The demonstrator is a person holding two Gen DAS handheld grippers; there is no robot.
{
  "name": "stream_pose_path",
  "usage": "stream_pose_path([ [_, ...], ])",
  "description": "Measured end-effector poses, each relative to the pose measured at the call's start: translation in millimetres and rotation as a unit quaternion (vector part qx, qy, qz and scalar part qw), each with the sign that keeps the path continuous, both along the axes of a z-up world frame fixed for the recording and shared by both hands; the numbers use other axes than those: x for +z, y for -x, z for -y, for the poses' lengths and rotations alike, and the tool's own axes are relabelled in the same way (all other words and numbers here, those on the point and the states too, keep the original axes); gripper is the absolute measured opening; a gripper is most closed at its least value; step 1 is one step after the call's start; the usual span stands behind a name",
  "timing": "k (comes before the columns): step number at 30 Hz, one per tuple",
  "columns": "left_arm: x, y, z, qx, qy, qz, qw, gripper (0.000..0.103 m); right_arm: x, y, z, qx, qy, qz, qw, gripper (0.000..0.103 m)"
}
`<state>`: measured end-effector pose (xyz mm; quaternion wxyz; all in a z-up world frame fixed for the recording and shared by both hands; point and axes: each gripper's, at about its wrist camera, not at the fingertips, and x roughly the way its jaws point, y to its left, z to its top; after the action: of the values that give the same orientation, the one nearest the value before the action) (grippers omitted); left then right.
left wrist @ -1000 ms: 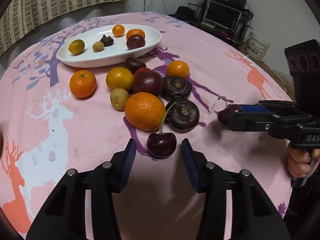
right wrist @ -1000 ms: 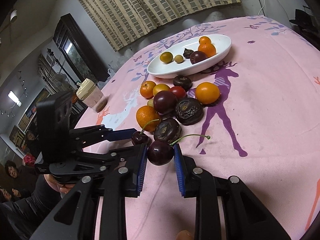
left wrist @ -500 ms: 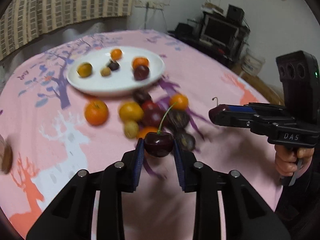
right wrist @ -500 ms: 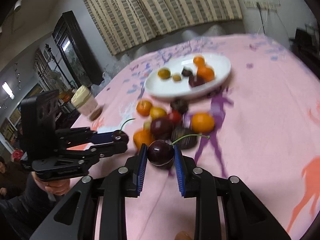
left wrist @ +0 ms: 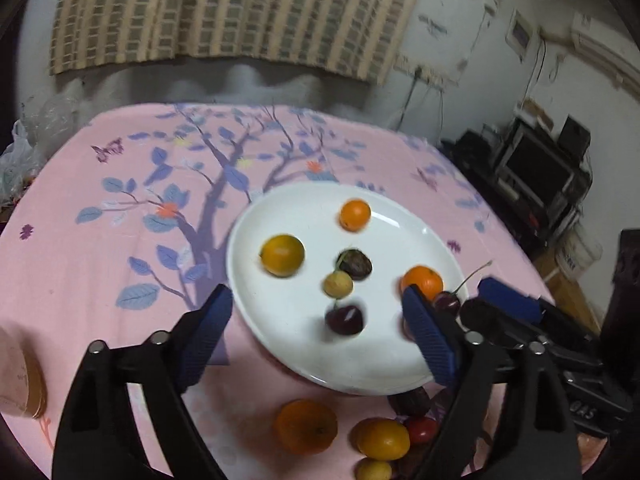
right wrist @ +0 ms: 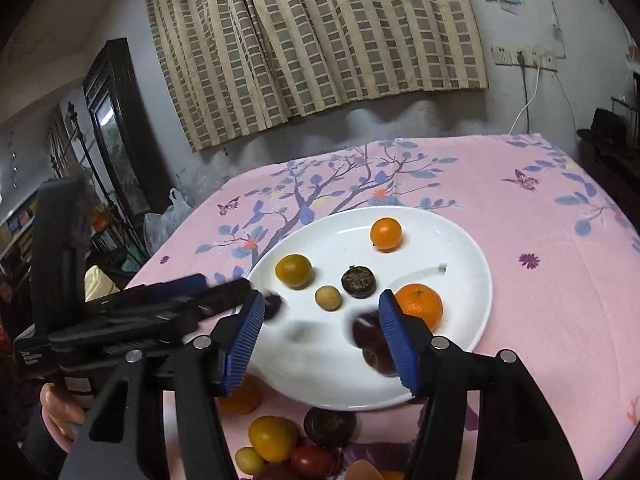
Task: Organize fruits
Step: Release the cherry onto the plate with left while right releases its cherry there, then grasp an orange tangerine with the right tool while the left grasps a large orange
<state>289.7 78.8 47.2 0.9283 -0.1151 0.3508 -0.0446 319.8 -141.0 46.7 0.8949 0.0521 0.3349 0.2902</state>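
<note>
A white plate point(left wrist: 280, 320) point(right wrist: 460, 320) on the pink cloth carries mandarins, a yellow fruit, a small tan one and dark ones. My left gripper point(left wrist: 318, 332) hangs over its near rim, jaws opening wide, nothing between the pads. A dark cherry point(left wrist: 345, 319) lies blurred on the plate below; the right wrist view shows it point(right wrist: 274, 306) by the left gripper point(right wrist: 228, 286). My right gripper point(right wrist: 320, 340) is also opening above the plate. A dark blurred cherry point(right wrist: 366, 334) sits loose against its right finger point(right wrist: 396, 340). In the left wrist view the stemmed cherry point(left wrist: 447, 303) is by the right gripper point(left wrist: 476, 300).
More fruit lies on the cloth before the plate: an orange point(left wrist: 306, 426), a yellow fruit point(left wrist: 383, 439), a red tomato point(left wrist: 420, 430), a dark fruit point(right wrist: 330, 426). A lidded jar point(left wrist: 20, 384) stands at the left edge. A hand point(right wrist: 60, 412) holds the left gripper.
Both grippers went from the fruit pile up and forward over the plate, each shut on a cherry. Both jaws have now spread and the cherries are out of the pads.
</note>
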Motion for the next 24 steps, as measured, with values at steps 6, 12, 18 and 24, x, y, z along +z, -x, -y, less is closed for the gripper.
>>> stream_pose_path([
  [6, 8, 25, -8, 0.008, 0.004, -0.003, 1.0000, 0.091, 1, 15, 20, -0.003, -0.018, -0.012, 1.000, 0.061],
  [12, -9, 52, -3, 0.006, -0.010, -0.025, 0.9996, 0.092, -2, 23, 40, -0.002, -0.044, -0.028, 0.999, 0.063],
  [18, -28, 87, 3, -0.009, -0.041, -0.026, 0.9988, 0.092, -22, 35, 55, -0.009, -0.012, -0.059, 0.998, 0.063],
  [24, -44, 110, 9, -0.015, -0.059, -0.042, 0.9973, 0.092, -49, 46, 55, -0.013, 0.037, -0.098, 0.994, 0.055],
])
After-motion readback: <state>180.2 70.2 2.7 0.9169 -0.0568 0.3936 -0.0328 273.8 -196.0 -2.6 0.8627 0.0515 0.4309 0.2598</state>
